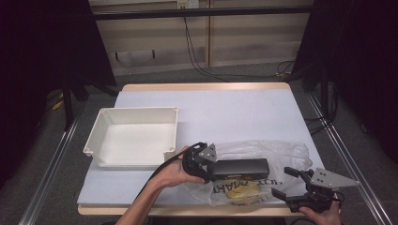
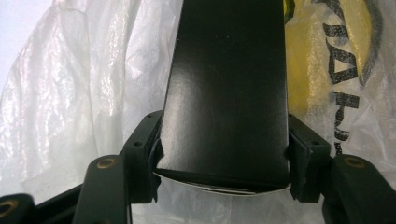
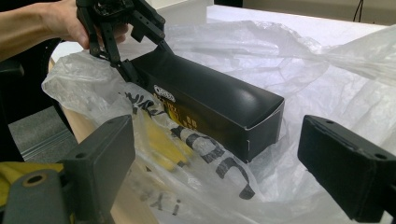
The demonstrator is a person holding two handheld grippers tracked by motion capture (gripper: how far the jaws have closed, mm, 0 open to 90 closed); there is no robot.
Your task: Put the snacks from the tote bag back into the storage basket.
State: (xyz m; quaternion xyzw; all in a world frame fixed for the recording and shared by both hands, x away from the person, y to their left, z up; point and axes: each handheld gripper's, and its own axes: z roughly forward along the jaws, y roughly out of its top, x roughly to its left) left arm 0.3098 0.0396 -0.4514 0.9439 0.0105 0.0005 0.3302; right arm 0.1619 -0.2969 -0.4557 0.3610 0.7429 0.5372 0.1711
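Left of the left gripper (image 1: pixel 206 174), white tray (image 1: pixel 135 117) sits empty; jaws clamp black box (image 1: pixel 241 167) over plastic bag (image 1: pixel 286 152). Right gripper (image 1: pixel 286 183) spread, holding nothing; its view shows box lettering.

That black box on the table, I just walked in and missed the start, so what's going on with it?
A person works with tongs in each hand. The left tongs are shut on one end of the black box, which lies on a crumpled plastic bag at the table's near edge. The right tongs are open beside the bag, holding nothing. A white tray sits empty to the left.
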